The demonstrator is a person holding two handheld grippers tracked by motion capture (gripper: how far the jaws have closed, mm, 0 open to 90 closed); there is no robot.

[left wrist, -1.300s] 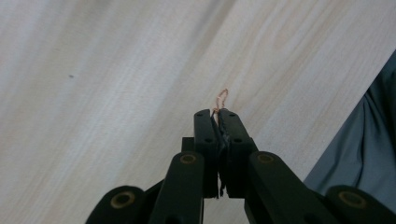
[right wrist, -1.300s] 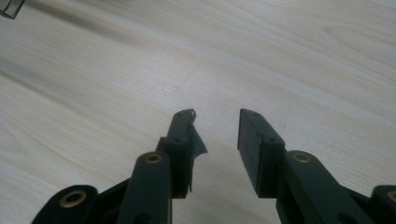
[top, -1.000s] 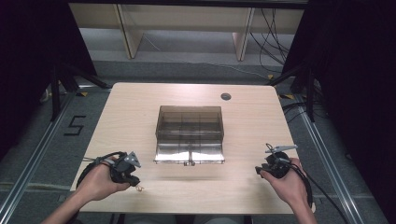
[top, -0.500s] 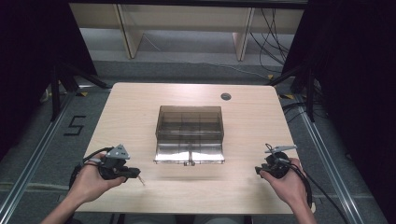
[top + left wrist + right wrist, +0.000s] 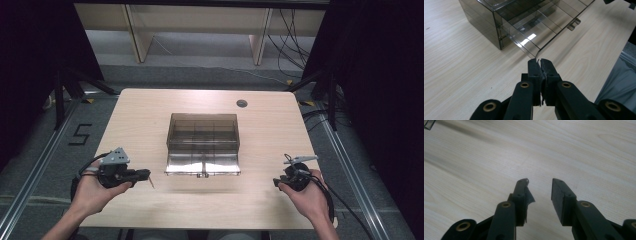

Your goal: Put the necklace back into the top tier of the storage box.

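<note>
The box (image 5: 202,142), a smoky transparent one with dividers inside, sits in the middle of the table (image 5: 150,115), with its lid folded down flat toward the person and a small latch (image 5: 202,175) at the lid's front edge. The left gripper (image 5: 145,174) is held low near the table's front left, pointing to the box; in the left gripper view its jaws are pressed together on nothing, and their tips are near the corner of the lid (image 5: 534,48) but apart from it. The right gripper (image 5: 276,182) waits at the front right, well apart from the box, with its jaws standing apart over bare wood.

I judge this as the approach step: no gripper touches the box yet. The next move probably calls for the left gripper to go under or against the lid edge and lift it up and over, so the jaws should meet the thin edge carefully. The box is light and may slide, so the right gripper may need to steady it.
</note>
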